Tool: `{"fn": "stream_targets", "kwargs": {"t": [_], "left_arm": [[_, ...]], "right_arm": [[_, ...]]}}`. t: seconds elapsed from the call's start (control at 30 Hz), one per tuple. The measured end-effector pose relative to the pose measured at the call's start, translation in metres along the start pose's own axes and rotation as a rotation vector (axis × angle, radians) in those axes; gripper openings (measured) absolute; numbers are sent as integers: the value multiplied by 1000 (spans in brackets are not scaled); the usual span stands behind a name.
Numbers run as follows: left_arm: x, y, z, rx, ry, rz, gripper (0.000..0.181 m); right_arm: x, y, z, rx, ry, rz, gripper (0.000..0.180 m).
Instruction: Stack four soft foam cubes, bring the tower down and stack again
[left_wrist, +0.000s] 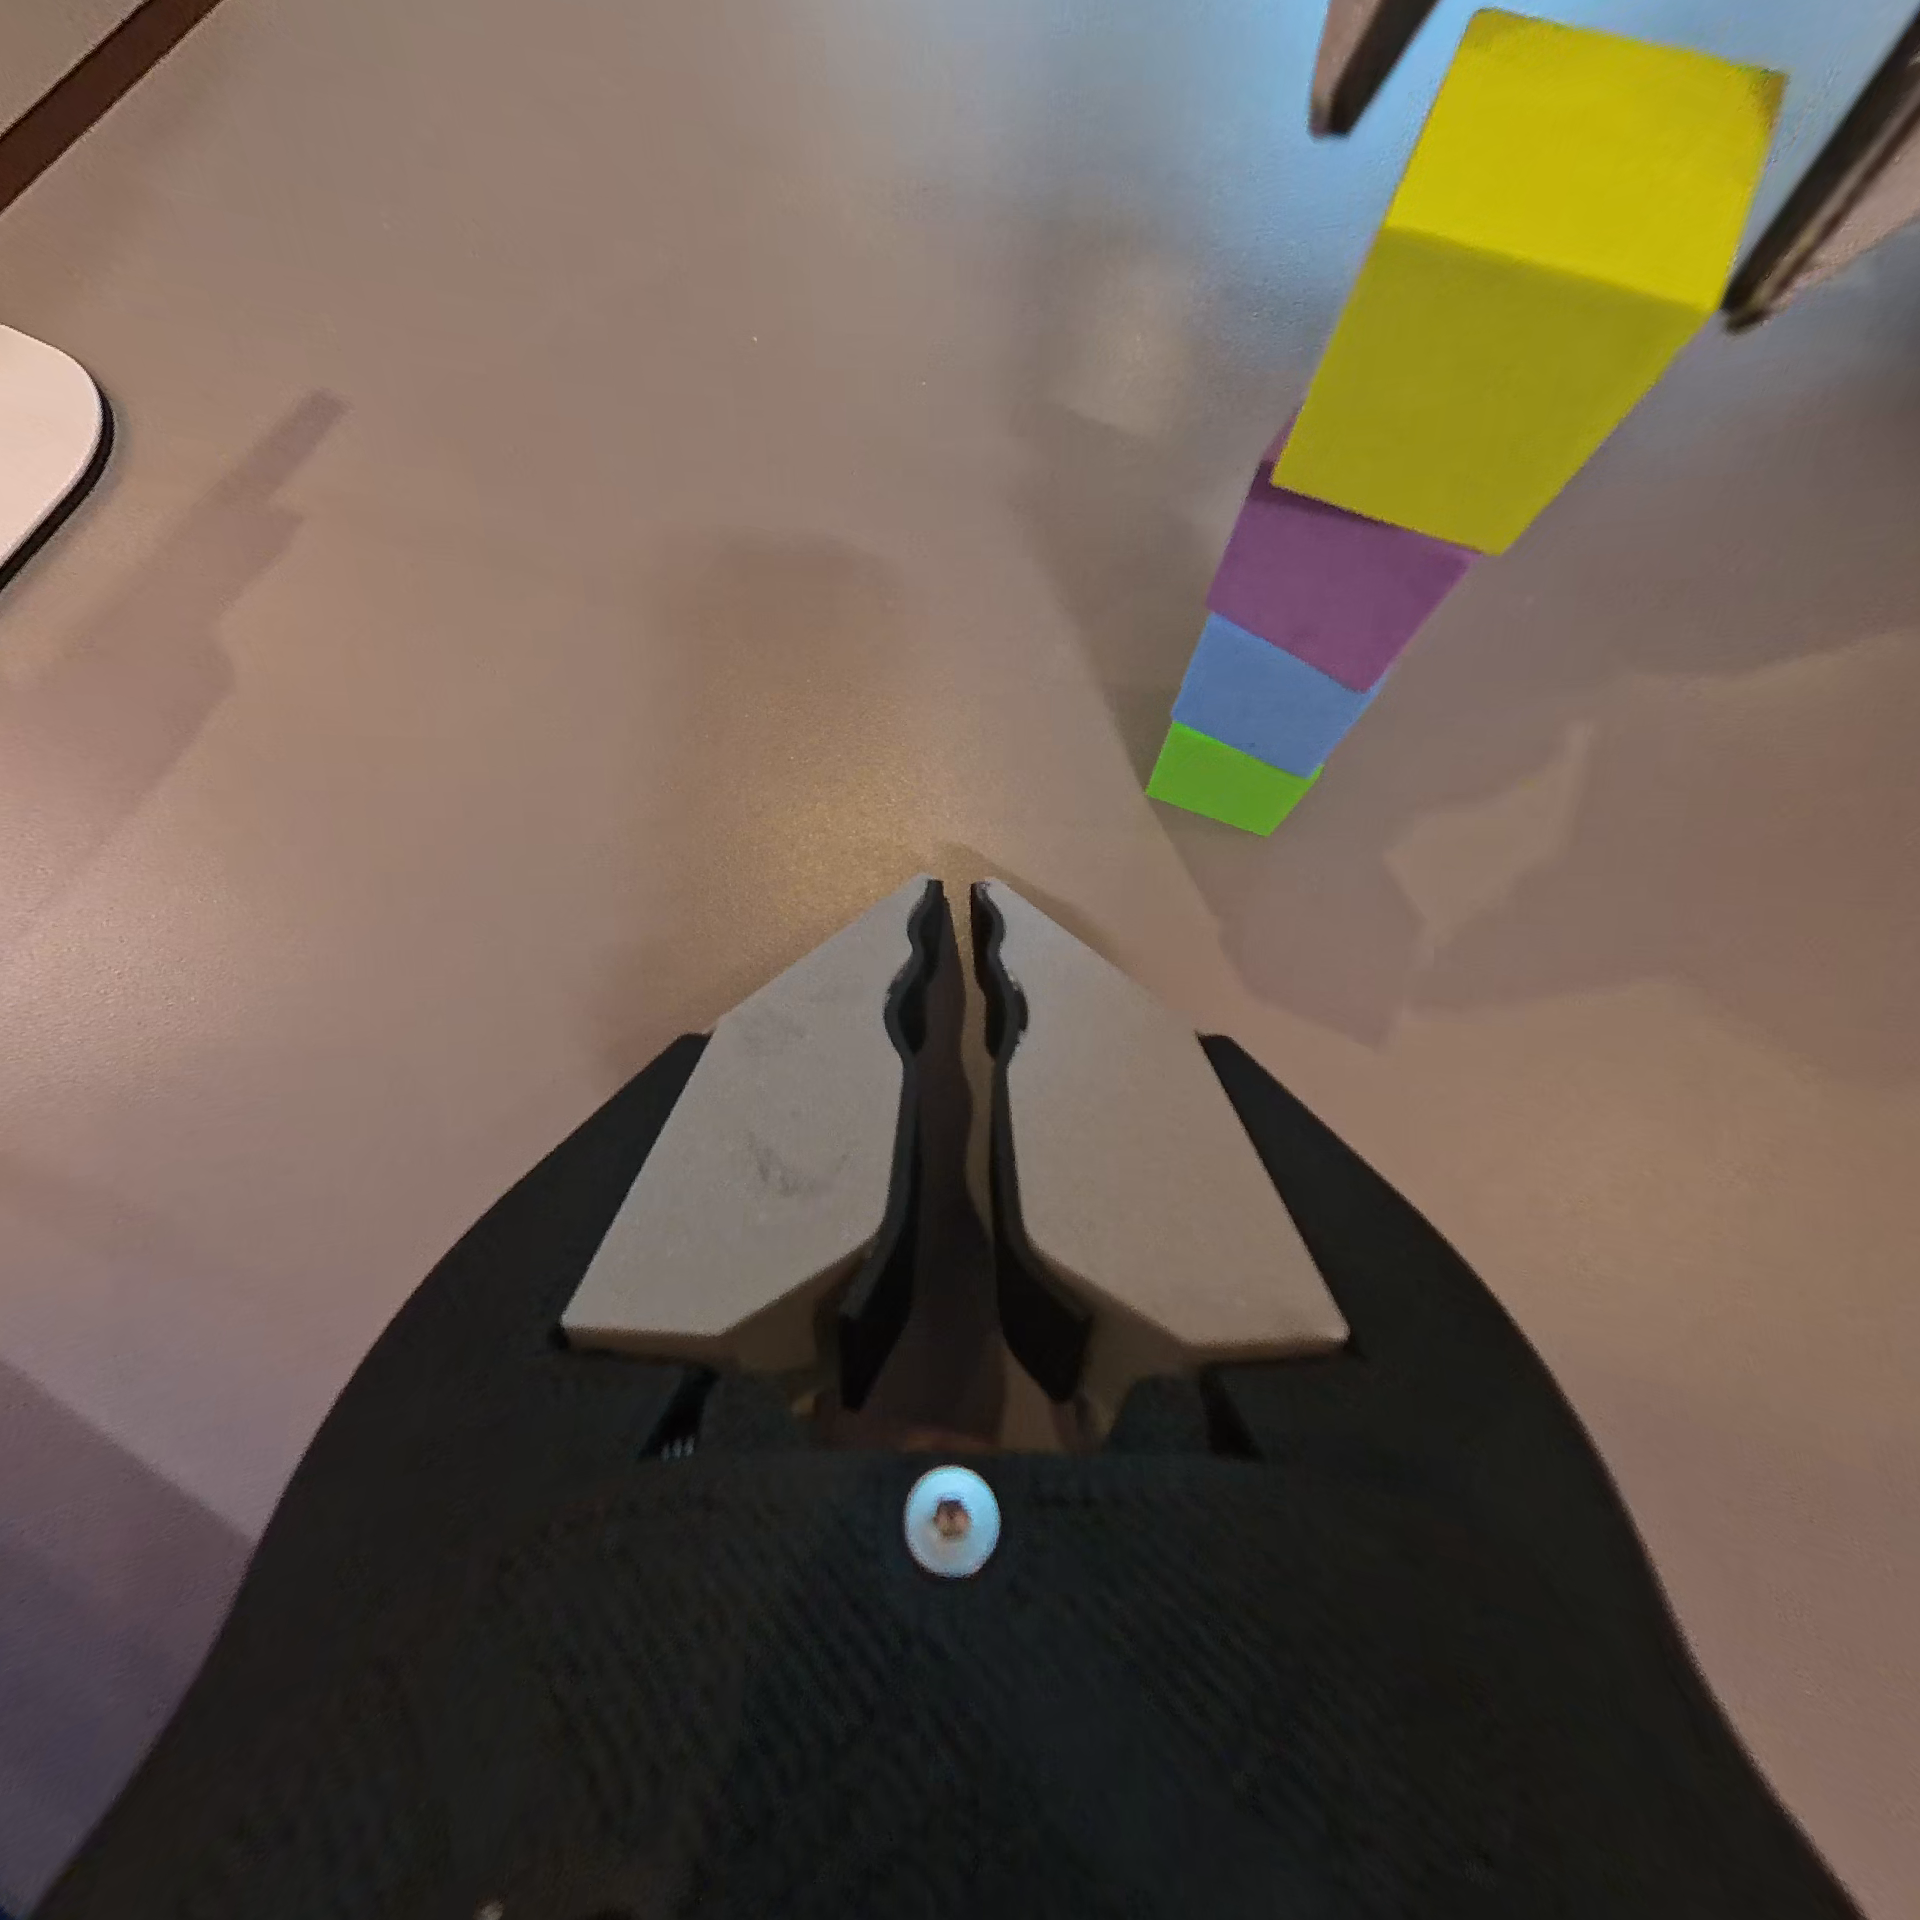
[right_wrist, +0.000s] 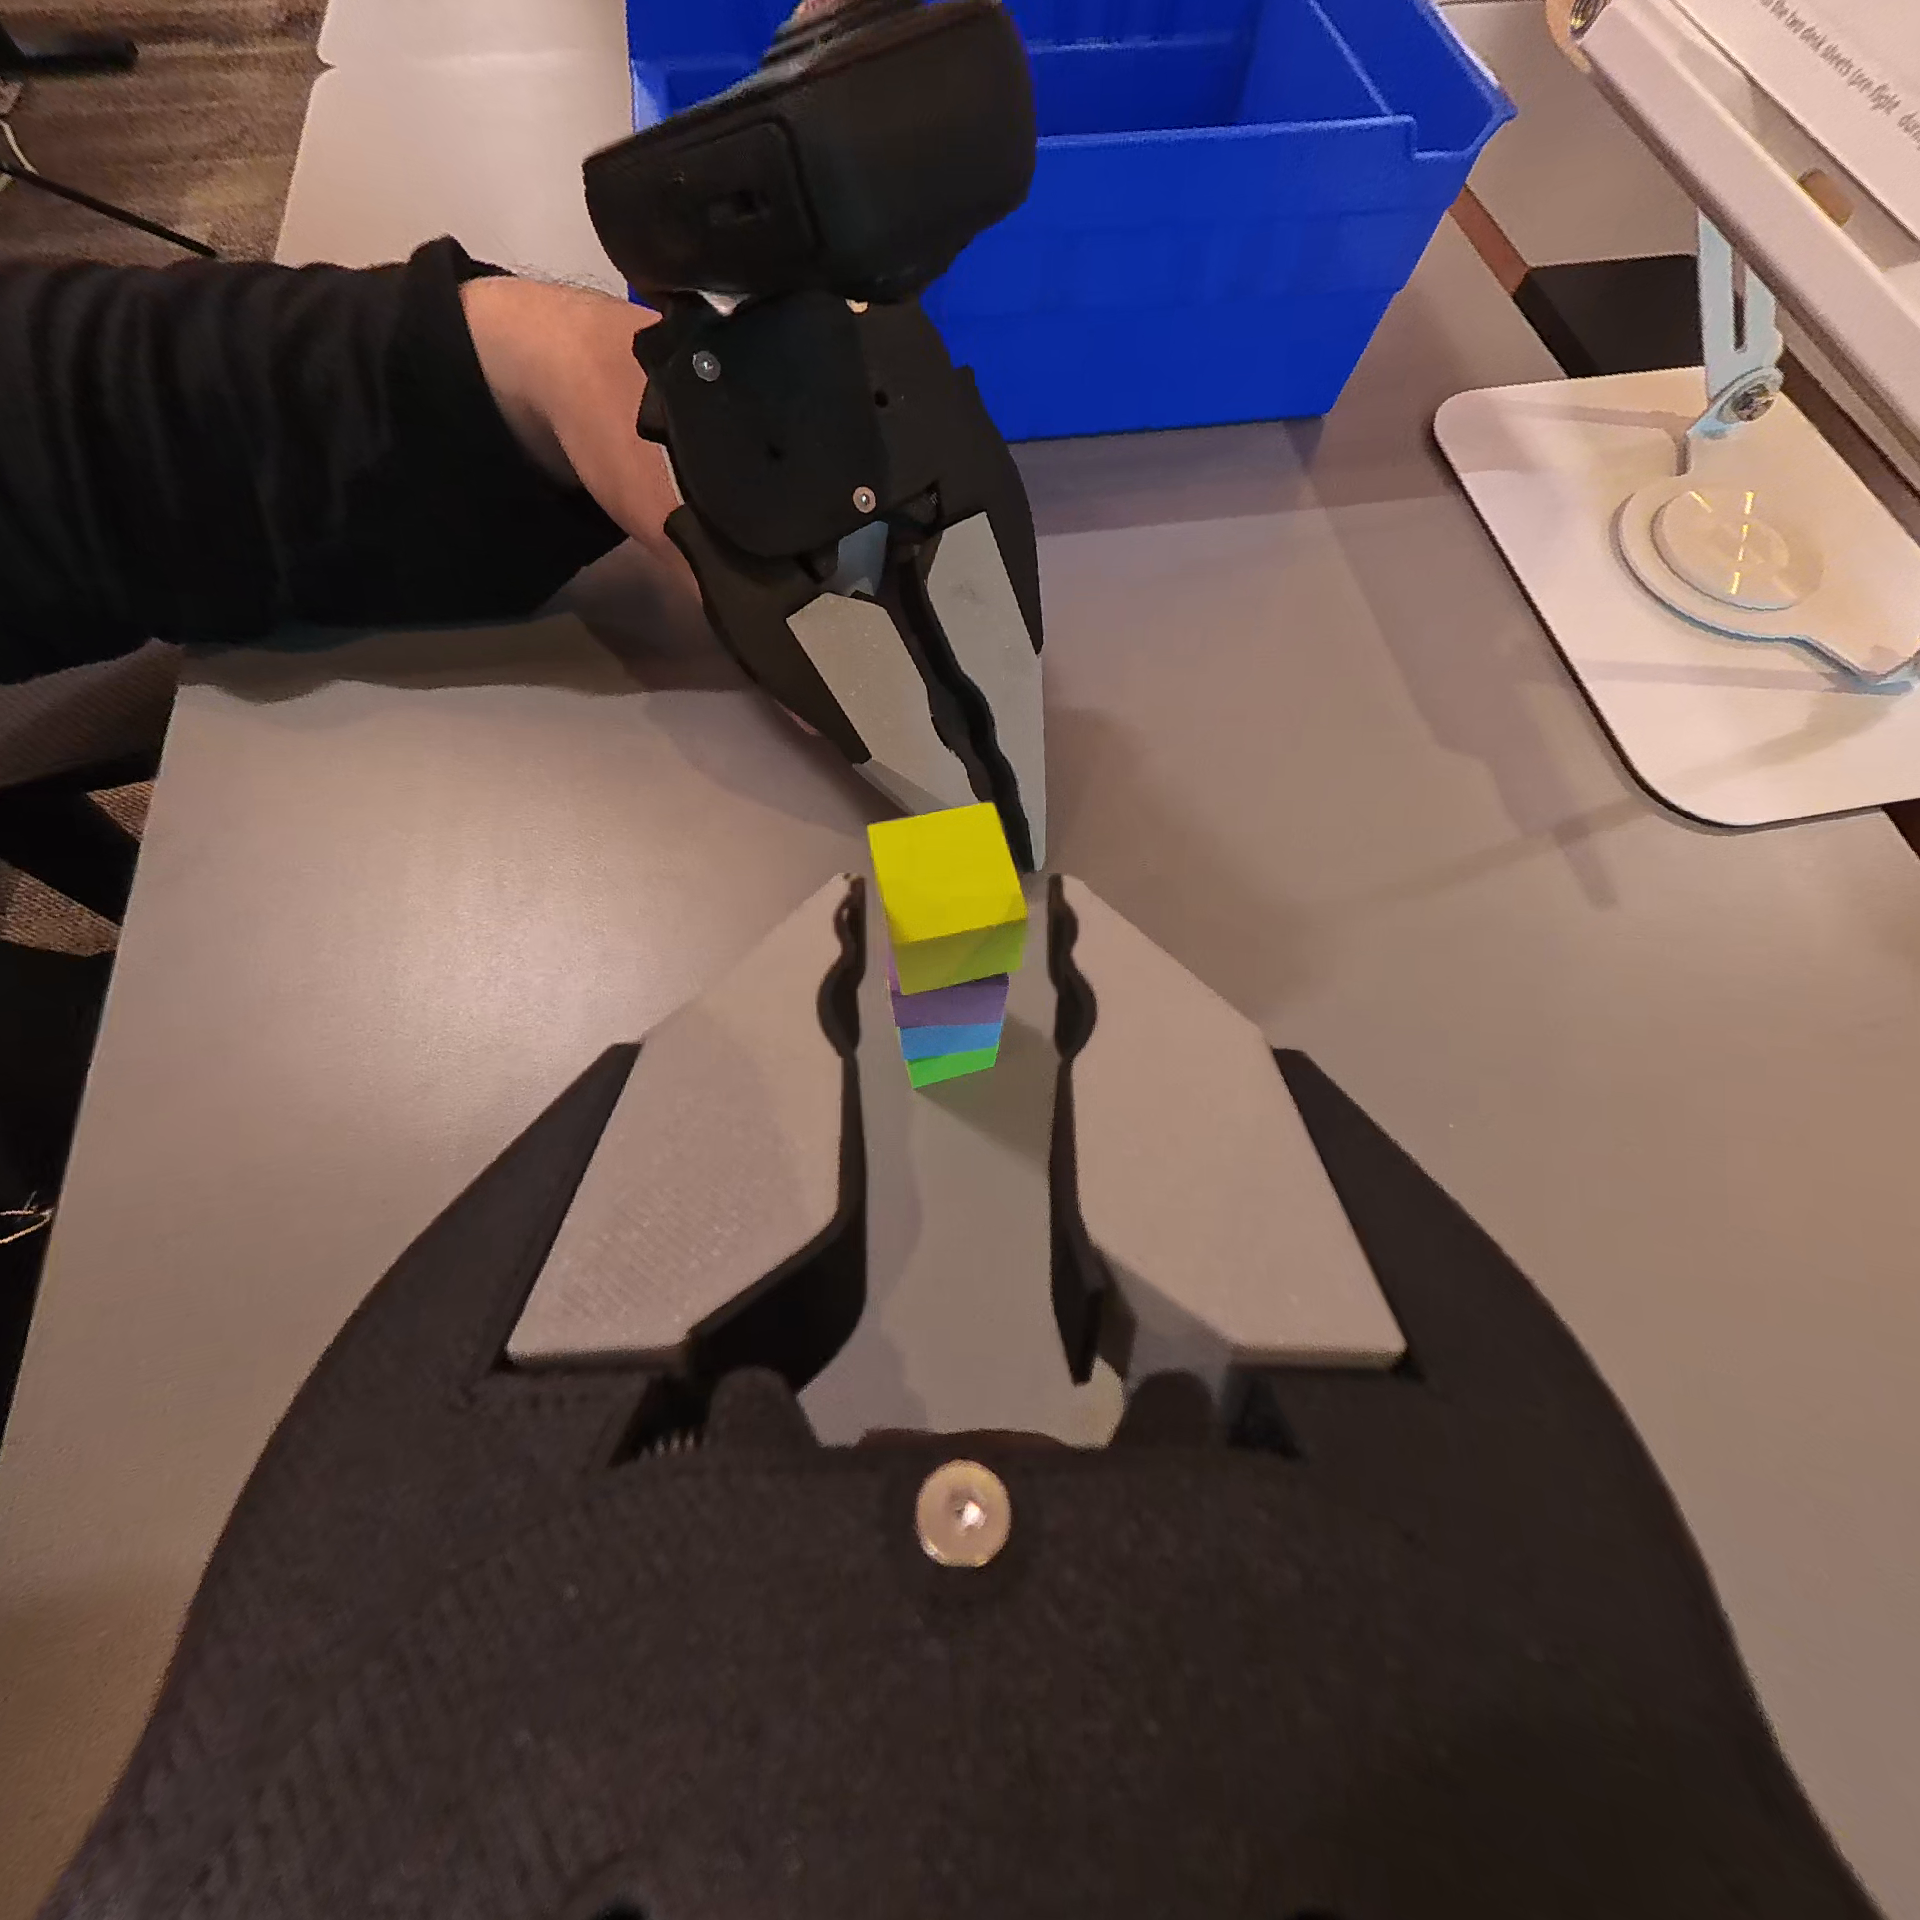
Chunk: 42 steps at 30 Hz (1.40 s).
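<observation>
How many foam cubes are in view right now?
4, all in one tower on the table: green cube at the bottom, blue cube on it, purple cube above that, yellow cube on top. No loose cubes visible.

Print on the white board (right_wrist: 1808, 94), not copied.

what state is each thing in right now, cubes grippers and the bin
yellow cube: top of the tower, sitting slightly askew
purple cube: second from top
blue cube: third, resting on green
green cube: bottom, on the table
right gripper: open, fingers either side of the yellow cube
left gripper: shut, empty, beside the tower
blue bin: upright; contents not visible
</observation>
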<state>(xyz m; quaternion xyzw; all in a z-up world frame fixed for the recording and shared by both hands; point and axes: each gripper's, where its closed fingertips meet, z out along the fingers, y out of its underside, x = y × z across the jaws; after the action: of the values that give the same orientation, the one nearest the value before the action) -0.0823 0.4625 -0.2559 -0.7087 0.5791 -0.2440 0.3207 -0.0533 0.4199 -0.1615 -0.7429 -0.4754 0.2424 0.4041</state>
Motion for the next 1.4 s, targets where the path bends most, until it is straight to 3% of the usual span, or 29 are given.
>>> {"fn": "stream_targets", "kwargs": {"t": [0.13,0.3,0.37,0.43,0.47,0.6,0.73,1.07,1.2,1.33,1.4], "left_arm": [[0,0,0,0,-1,1,3],[0,0,0,0,-3,3,3],[0,0,0,0,-3,3,3],[0,0,0,0,-3,3,3],[0,0,0,0,-3,3,3],[0,0,0,0,-4,5,3],[0,0,0,0,-5,5,3],[0,0,0,0,-4,5,3],[0,0,0,0,-3,3,3],[0,0,0,0,-4,5,3],[0,0,0,0,-5,6,3]], "right_arm": [[2,-8,-7,51,4,6,45],[7,-24,-26,213,15,26,48],[-1,-29,-34,304,-31,21,37],[-24,-26,-38,342,-148,-45,7],[-37,-22,-39,336,-206,-102,0],[-65,12,-20,188,-301,-233,0],[-67,42,11,9,-283,-263,0],[-94,48,23,-32,-367,-301,0],[-85,46,29,-45,-299,-293,0],[-12,50,39,-106,68,-199,0],[-13,44,34,-44,30,-164,0]]}}
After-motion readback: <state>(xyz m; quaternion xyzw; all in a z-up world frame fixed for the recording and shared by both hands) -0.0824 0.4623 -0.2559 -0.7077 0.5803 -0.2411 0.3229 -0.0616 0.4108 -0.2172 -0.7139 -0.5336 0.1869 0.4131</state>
